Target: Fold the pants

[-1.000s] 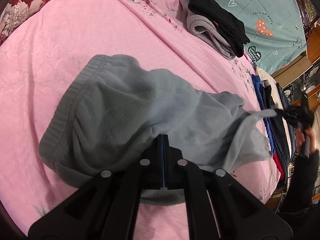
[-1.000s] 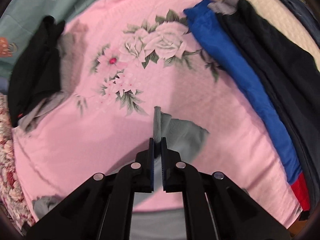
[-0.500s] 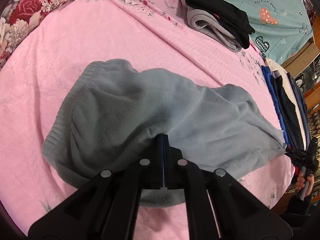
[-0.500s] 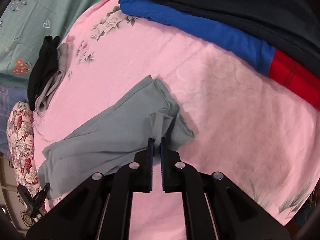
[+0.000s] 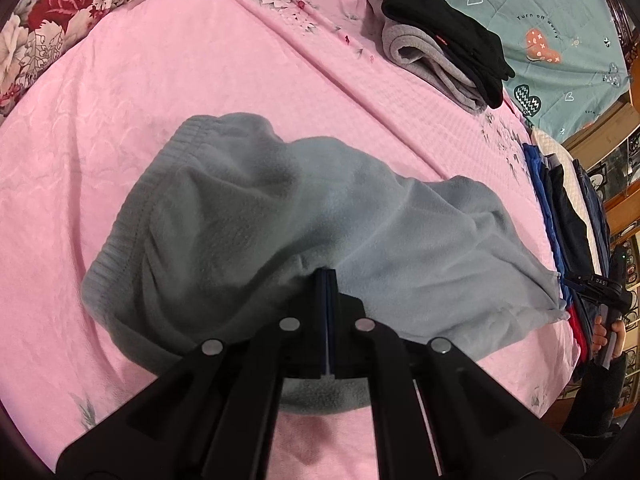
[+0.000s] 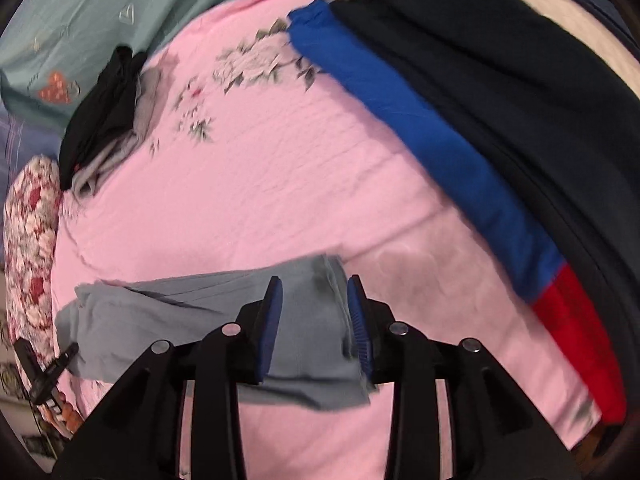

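Grey fleece pants (image 5: 320, 216) lie lengthwise on the pink bedspread (image 5: 200, 64), ribbed waistband at the left, leg ends at the right. My left gripper (image 5: 326, 280) is shut on the pants fabric near the waist's front edge. In the right wrist view the leg ends (image 6: 312, 320) lie flat on the bedspread (image 6: 300, 180). My right gripper (image 6: 314, 292) is open, its blue pads on either side of the leg ends, holding nothing. The right gripper also shows in the left wrist view (image 5: 596, 284) at the far right.
A folded stack of black and grey clothes (image 5: 440, 56) sits at the far side of the bed. A row of blue, dark and red garments (image 6: 460, 128) lies along the right edge. A teal quilt (image 5: 552, 20) and a floral pillow (image 5: 52, 12) lie beyond.
My right gripper has opened and let go of the pant legs, which now lie flat on the bed. My left gripper has stayed shut on the fabric.
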`<state>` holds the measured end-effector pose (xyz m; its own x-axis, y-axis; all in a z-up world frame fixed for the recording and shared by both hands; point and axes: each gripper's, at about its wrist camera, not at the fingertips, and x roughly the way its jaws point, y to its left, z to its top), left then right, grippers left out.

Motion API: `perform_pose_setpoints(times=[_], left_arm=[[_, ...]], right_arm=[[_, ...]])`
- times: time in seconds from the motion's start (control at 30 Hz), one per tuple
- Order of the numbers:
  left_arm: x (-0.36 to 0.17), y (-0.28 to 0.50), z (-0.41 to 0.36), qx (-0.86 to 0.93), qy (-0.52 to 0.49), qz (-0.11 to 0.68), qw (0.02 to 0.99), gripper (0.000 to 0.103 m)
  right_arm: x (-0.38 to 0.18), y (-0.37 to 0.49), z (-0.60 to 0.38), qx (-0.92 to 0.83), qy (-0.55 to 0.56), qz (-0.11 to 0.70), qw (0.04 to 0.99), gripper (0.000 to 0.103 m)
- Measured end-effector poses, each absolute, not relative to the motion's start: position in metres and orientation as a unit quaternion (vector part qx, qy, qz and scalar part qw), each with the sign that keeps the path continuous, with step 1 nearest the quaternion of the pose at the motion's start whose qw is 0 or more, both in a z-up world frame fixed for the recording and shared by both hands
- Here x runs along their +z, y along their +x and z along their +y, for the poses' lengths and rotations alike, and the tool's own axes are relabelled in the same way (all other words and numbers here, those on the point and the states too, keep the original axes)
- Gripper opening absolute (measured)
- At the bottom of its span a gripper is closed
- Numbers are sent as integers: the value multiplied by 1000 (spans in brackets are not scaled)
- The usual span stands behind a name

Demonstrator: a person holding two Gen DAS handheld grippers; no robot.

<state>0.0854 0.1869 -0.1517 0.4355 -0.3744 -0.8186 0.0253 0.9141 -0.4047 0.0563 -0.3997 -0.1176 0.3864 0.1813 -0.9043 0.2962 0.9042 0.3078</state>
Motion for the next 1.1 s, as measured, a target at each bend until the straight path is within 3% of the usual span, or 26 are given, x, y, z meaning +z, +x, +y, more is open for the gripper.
perform_pose_setpoints(times=[0.23,0.27,0.3,0.33,0.53,0.67,0.73,0.77,0.8,0.97,1.1], left_arm=[[-150,87,183,-108,-163,521,831,3],[-150,87,183,-107,-163,521,831,3],[-150,87,183,-106,-162,522,831,3],[-150,87,183,-105,-161,522,831,3],[-150,90,181,-104,-155,523,832,3],[-149,92,180,-103,-151,525,831,3],[-147,91,179,-101,-146,527,831,3],[-145,90,178,-100,-143,529,830,3],[-144,89,177,-99,-142,532,829,3],[-130,85,164,-129,-154,524,828,4],[-115,87,125,-186,-136,512,828,6]], right_arm=[[-133,74,-397,-3,200,582,788,34],[-135,76,-395,8,203,584,786,30],[-137,76,-393,9,197,587,785,13],[-138,76,-392,3,189,588,787,6],[-125,69,-412,-54,217,538,813,5],[-139,77,-407,-66,201,551,807,5],[-143,79,-405,-73,191,559,804,11],[-140,76,-406,-86,187,563,801,19],[-135,70,-407,-94,191,561,800,36],[-105,14,-395,-69,202,534,818,37],[-115,-13,-370,-65,176,546,817,36]])
